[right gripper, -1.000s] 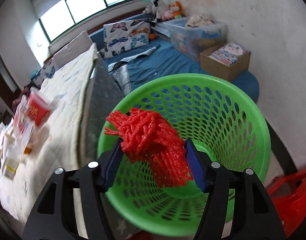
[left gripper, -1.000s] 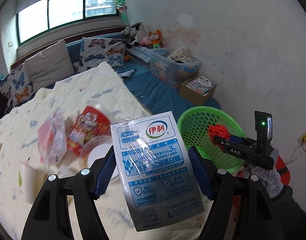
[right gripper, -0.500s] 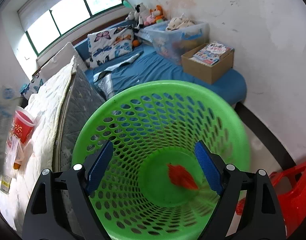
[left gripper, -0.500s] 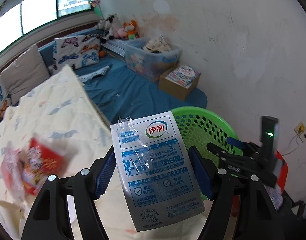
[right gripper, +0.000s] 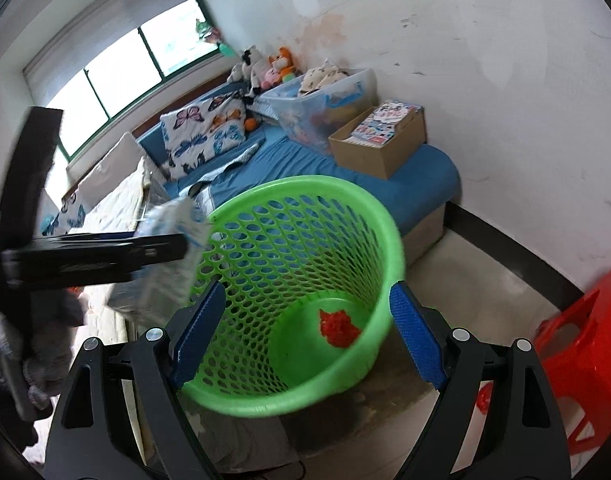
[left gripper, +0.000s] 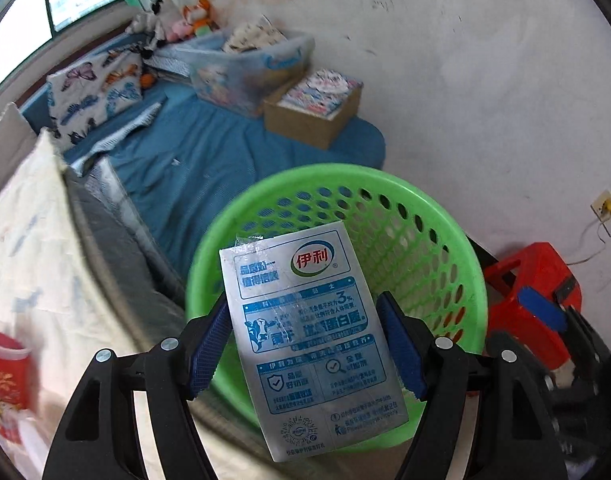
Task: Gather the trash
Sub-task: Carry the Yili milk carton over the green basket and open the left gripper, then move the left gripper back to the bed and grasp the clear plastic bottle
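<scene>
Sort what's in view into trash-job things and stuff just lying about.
Job:
- milk pouch, clamped in the left gripper
- green basket
- red mesh wad on the basket's floor
- right gripper, open, holding nothing

Lying about:
- red stool
- cardboard box
- clear storage bin
- butterfly pillow
- plush toys

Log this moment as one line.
left tongs: shut on milk pouch over green basket | right tongs: open | red mesh: in basket
</scene>
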Tool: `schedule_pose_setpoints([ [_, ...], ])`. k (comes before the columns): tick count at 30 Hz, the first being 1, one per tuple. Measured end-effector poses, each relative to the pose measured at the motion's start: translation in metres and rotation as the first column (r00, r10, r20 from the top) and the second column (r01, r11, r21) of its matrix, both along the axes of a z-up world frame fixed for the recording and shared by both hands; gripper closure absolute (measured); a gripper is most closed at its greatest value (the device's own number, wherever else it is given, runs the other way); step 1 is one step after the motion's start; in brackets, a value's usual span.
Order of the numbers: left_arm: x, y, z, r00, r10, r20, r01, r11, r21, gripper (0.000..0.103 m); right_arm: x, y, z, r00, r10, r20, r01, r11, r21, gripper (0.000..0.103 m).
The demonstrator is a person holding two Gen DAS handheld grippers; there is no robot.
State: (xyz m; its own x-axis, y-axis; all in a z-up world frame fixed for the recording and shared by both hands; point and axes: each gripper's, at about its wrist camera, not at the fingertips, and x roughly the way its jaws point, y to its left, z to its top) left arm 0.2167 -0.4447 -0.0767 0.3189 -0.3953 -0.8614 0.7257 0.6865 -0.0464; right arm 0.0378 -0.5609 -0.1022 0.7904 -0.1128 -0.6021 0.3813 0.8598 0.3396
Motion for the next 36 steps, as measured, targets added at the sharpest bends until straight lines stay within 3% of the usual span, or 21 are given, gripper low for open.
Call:
schedule_pose_setpoints([
  [6, -0.011, -0.035, -0.012, 0.999, -0.041, -0.010, 0.042, 0.999, 0.022, 0.033, -0.022, -0.006, -0.008, 0.999, -0.043, -0.004, 0.043, 0.999, 0.021, 0.019],
  [10, -0.009, -0.053, -0.021, 0.997, -0.049, -0.063, 0.050, 0.999, 0.006, 0.032, -0.033, -0.009, -0.013, 0.998, -0.067, -0.011, 0.067, 0.997, 0.038, 0.019],
  [12, -0.010, -0.057, -0.023, 0.997, -0.051, -0.065, 0.051, 0.999, -0.010, 0.026, -0.038, -0.010, -0.013, 0.997, -0.077, -0.012, 0.078, 0.996, 0.040, 0.019],
  [17, -0.013, -0.054, -0.020, 0.996, -0.059, -0.071, 0.056, 0.997, -0.046, 0.025, -0.045, -0.006, -0.014, 0.996, -0.089, -0.013, 0.089, 0.996, 0.031, 0.019],
  [24, -0.017, -0.014, 0.017, 0.999, -0.022, -0.041, 0.017, 0.993, -0.117, 0.025, -0.048, 0.009, -0.002, 0.999, -0.048, 0.002, 0.048, 0.999, 0.004, 0.019],
  [36, -0.052, 0.118, 0.078, 0.992, 0.103, 0.074, -0.084, 0.971, -0.224, 0.025, -0.047, 0.065, 0.036, 0.994, 0.092, 0.059, -0.089, 0.995, -0.046, 0.019],
])
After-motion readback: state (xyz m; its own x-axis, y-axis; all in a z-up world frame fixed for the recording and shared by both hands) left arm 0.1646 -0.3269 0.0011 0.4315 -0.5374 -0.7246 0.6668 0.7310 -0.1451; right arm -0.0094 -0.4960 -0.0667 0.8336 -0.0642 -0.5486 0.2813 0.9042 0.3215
